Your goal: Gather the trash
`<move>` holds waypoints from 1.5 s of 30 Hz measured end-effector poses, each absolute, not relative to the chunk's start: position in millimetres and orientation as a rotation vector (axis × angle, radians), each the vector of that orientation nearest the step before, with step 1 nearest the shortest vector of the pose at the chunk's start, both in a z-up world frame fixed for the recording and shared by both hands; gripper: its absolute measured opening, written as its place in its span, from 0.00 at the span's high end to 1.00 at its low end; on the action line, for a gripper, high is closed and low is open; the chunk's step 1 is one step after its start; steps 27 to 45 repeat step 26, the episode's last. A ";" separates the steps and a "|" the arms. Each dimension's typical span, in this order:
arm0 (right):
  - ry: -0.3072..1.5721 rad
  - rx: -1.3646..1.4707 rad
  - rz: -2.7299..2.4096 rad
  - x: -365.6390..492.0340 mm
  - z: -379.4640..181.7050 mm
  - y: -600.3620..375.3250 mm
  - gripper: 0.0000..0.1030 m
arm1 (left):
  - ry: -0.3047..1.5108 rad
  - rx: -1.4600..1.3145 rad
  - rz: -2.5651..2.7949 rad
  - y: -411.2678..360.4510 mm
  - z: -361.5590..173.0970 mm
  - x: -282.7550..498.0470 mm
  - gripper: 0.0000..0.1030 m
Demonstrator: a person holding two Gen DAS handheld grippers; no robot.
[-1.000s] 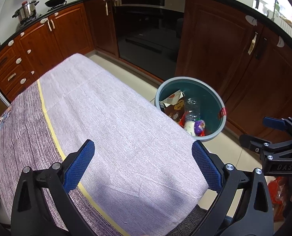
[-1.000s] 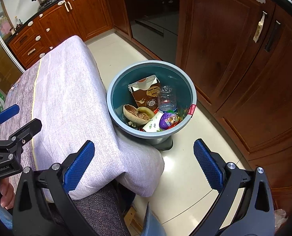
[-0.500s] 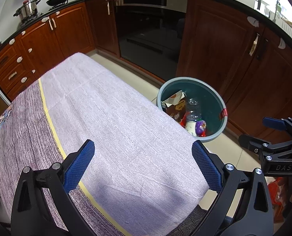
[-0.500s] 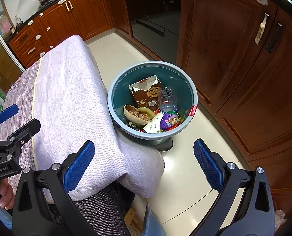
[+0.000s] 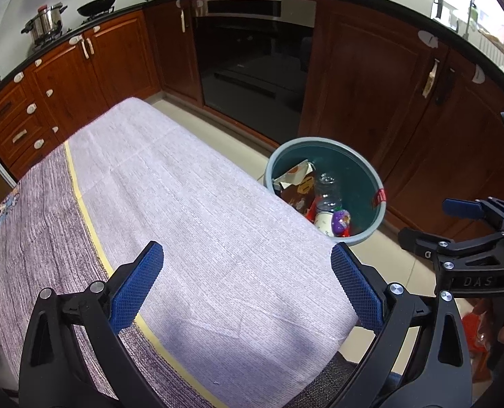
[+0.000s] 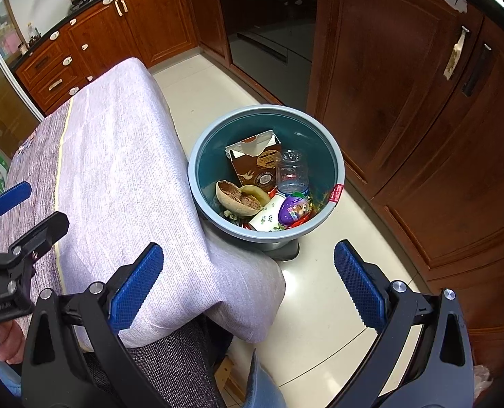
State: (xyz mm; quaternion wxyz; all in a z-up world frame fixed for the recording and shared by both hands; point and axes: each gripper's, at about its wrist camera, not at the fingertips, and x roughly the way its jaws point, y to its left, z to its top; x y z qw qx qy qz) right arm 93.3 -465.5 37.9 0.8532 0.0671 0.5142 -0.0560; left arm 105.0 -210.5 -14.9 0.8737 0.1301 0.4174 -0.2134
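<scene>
Teal plastic bin [image 6: 326, 142] stands on the tiled floor [image 6: 319, 299], tucked against the bench [image 5: 190, 224] corner so items can be dropped straight off the edge. Bench is draped in a pale woven cloth [image 6: 122, 170]; I see no loose trash on it from either wrist view.

Bin contents, right wrist view: brown carton [image 6: 257, 159] with torn-open top, upright against the far wall; clear bottle [image 6: 292, 171] beside it; a split shell-like husk [image 6: 236, 199] on the near side; a white paper cup [image 6: 268, 217] and a purple wrapper [image 6: 296, 209] at the front rim. So the task's things are all inside the bin as far as I can tell.

Left hand-held gripper [image 5: 246, 284]: jaws spread wide, nothing between the blue pads, held above the cloth. Right hand-held gripper [image 6: 248, 287]: also spread wide and empty, held over the bench corner and floor, looking down into the bin. Each one shows at the edge of the other's view, apart from one another.

Judgement: collection looks finished or nearly so. Both tools are kept open and raised, I think, to keep clear of the cloth and give a clean look for leftovers. Next check I would want: the near bench edge and the floor around the bin base, partly hidden behind the cloth overhang.
</scene>
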 end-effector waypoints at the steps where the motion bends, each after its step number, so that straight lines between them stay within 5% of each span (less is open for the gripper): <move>1: 1.082 0.142 -0.117 93.5 38.0 -465.6 0.06 | 0.869 0.275 -0.445 -210.9 -14.4 104.2 0.04; 45: 1.074 0.139 -0.113 96.9 45.8 -461.5 0.06 | 0.906 0.235 -0.452 -202.4 -14.4 108.9 0.04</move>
